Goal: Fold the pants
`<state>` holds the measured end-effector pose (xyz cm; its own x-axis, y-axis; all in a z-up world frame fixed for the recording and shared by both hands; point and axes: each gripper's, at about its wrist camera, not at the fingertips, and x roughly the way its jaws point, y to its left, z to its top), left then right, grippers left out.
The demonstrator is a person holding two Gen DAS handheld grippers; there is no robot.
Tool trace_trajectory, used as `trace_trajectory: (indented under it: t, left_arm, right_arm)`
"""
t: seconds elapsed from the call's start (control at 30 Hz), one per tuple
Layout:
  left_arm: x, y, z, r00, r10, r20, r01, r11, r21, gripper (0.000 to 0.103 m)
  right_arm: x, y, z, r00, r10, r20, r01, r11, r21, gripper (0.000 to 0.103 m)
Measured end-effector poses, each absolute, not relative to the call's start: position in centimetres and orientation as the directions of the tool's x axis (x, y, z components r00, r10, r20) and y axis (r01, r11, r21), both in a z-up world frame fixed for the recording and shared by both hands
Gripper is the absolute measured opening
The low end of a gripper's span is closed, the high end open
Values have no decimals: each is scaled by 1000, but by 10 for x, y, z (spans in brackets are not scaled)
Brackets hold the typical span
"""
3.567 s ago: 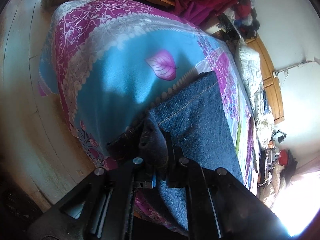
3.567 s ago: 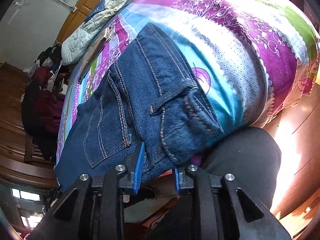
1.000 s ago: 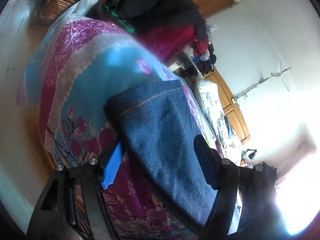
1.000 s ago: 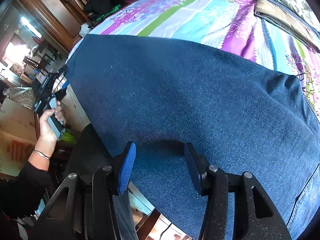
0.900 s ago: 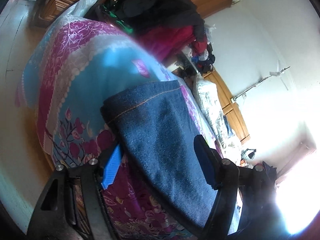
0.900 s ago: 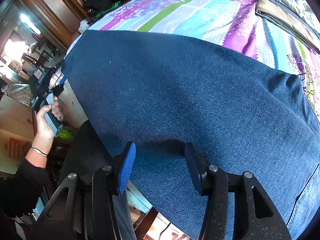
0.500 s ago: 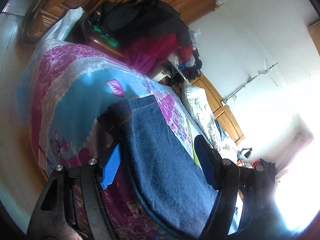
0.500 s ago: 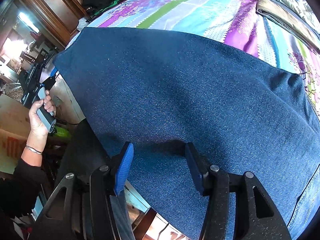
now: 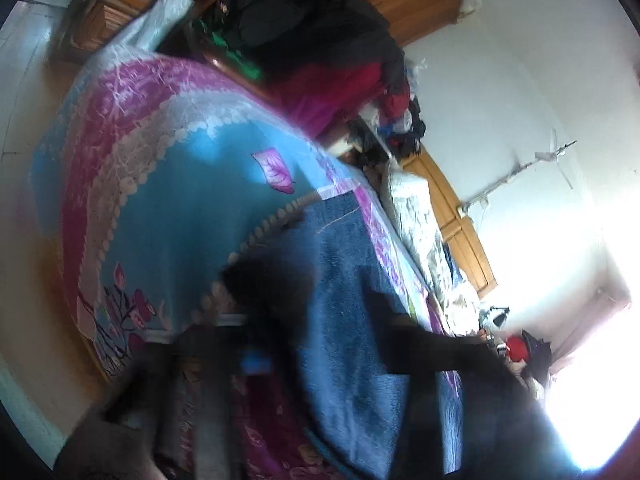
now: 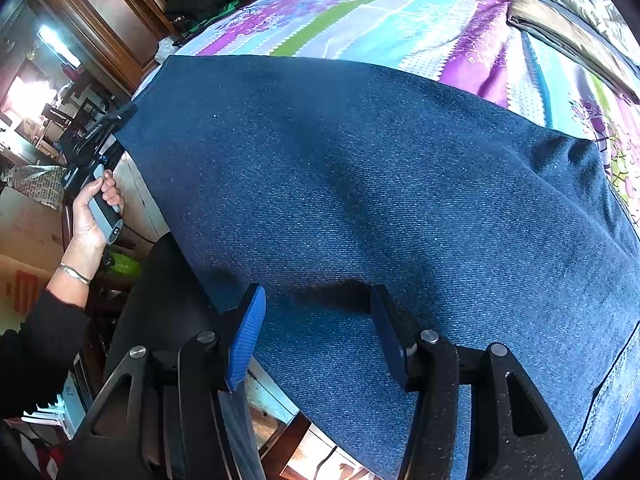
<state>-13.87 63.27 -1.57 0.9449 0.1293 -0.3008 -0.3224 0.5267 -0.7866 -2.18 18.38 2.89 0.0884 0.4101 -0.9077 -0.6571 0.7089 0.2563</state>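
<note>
Dark blue jeans (image 10: 360, 180) lie spread flat over the near edge of a bed, on a patterned sheet (image 10: 360, 12). My right gripper (image 10: 316, 308) is open, its blue pads (image 10: 246, 340) straddling the denim close to the bed's edge. The left wrist view is smeared by motion. There the jeans (image 9: 352, 300) run away from me, with a dark bunched hem end (image 9: 264, 280) at the front. My left gripper (image 9: 316, 340) looks open around that end. In the right wrist view a hand (image 10: 96, 200) holds the left gripper at the jeans' far corner.
The bed's corner drops to a wooden floor (image 9: 24, 120) on the left. Dark and red clothes (image 9: 320, 40) are piled on a chair behind the bed. A quilt (image 9: 416, 208) and a folded brown cloth (image 10: 568, 40) lie toward the headboard.
The left gripper has moved quickly, blurring its view, and the hem end now sits closer between its fingers. The hand holding it has risen toward the jeans' corner. The right gripper has barely moved.
</note>
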Motion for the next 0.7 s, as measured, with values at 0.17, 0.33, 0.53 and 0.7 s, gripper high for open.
trace_trajectory:
  t: [0.17, 0.33, 0.53, 0.7]
  left_arm:
    - [-136, 623, -4, 917, 152, -368, -380, 609, -696, 7]
    - [-123, 578, 49, 917, 139, -374, -344, 751, -563, 7]
    - [-57, 427, 121, 908, -119, -401, -23, 943, -332, 7]
    - [-18, 278, 97, 750, -441, -492, 246, 877, -412, 10]
  right_arm:
    - [-22, 169, 44, 141, 462, -876, -644, 715, 273, 58]
    - [-14, 138, 55, 207, 541, -815, -583, 737, 342, 58]
    - [6, 74, 61, 319, 594, -739, -409, 789, 458, 59]
    - [10, 22, 50, 368, 620, -693, -317, 784, 534, 59]
